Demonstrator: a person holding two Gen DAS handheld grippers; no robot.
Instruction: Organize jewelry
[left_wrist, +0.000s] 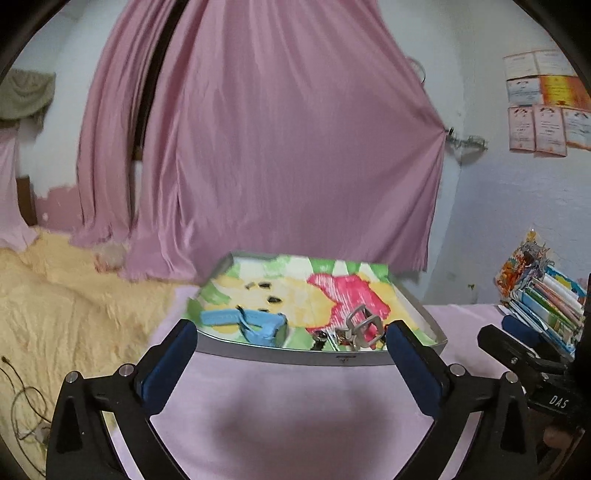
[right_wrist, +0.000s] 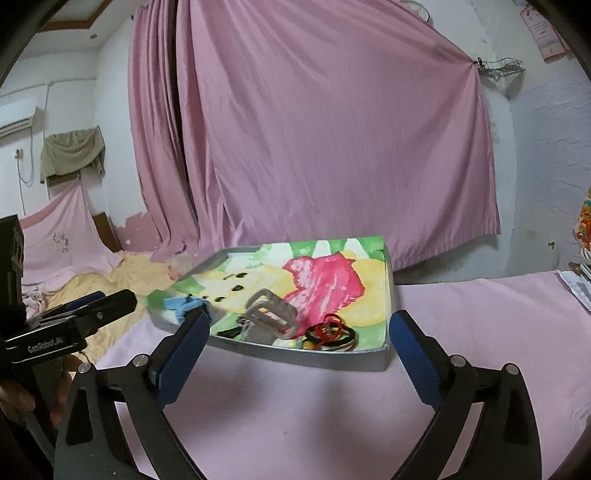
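Note:
A shallow grey tray (left_wrist: 295, 357) (right_wrist: 325, 360) lined with a flowered cloth sits on a pink-covered table. In it lie a blue watch strap (left_wrist: 245, 321) (right_wrist: 181, 305), a silver metal watch band (left_wrist: 364, 326) (right_wrist: 271, 314), a red and black cord bracelet pile (right_wrist: 328, 332) and small dark pieces (left_wrist: 264, 285) (right_wrist: 238, 277). My left gripper (left_wrist: 290, 336) is open and empty, just in front of the tray's near wall. My right gripper (right_wrist: 299, 325) is open and empty, also at the near wall. The left gripper shows at the left of the right wrist view (right_wrist: 99, 306).
A pink curtain (left_wrist: 277, 147) hangs behind the table. A yellow fuzzy blanket (left_wrist: 66, 302) lies to the left. A stack of books and packets (left_wrist: 546, 295) stands at the right edge. The right gripper's body (left_wrist: 524, 350) shows at the right in the left wrist view.

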